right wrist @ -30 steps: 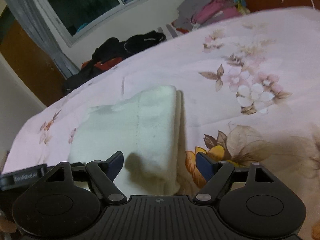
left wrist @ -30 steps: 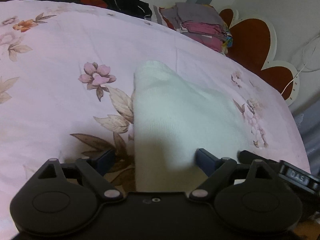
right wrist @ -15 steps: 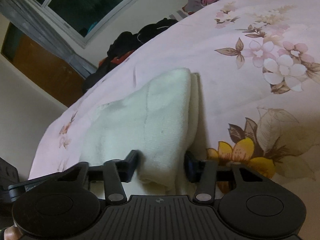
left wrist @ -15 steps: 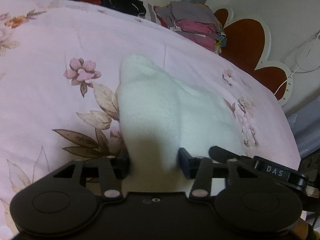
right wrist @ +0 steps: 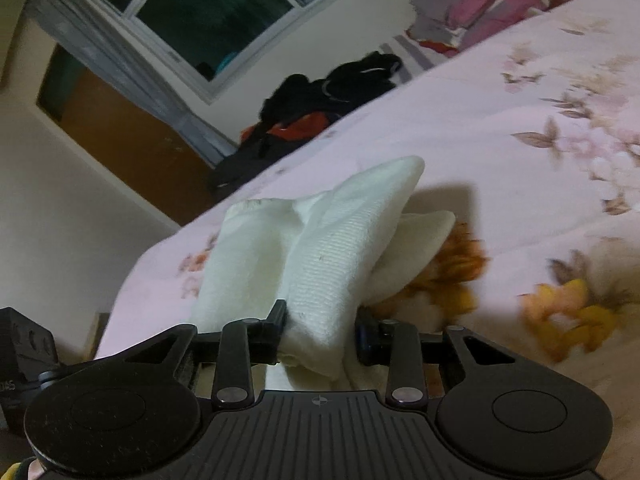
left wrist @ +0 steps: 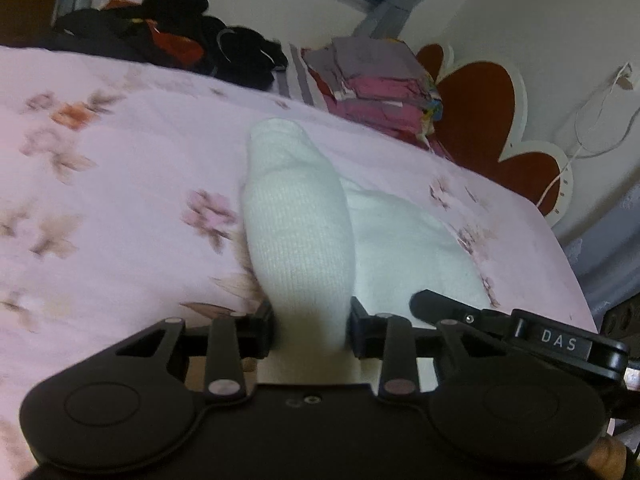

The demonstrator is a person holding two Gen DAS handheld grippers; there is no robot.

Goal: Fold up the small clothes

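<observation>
A white knit garment (left wrist: 298, 224) lies on the pink flowered bedsheet (left wrist: 120, 200), with its near edge raised off the sheet. My left gripper (left wrist: 312, 328) has its jaws closing on one near corner, and the pads press the bunched fabric. In the right wrist view the same garment (right wrist: 344, 248) rises in folds from my right gripper (right wrist: 322, 332), whose jaws are closing on the other near corner. The far end still rests on the sheet (right wrist: 520, 152). The fabric held inside each grip is hidden.
A black clothes pile (left wrist: 180, 48) and a folded pink and grey stack (left wrist: 380, 80) sit at the bed's far edge. A red heart-shaped headboard (left wrist: 480, 120) stands to the right. A dark window (right wrist: 208, 12) is behind. The sheet drops off at the right edge (left wrist: 560, 248).
Both grippers went from wide open around the garment's near edge to pinching it. Both then rose, lifting that edge off the sheet and bunching the fabric into folds.
</observation>
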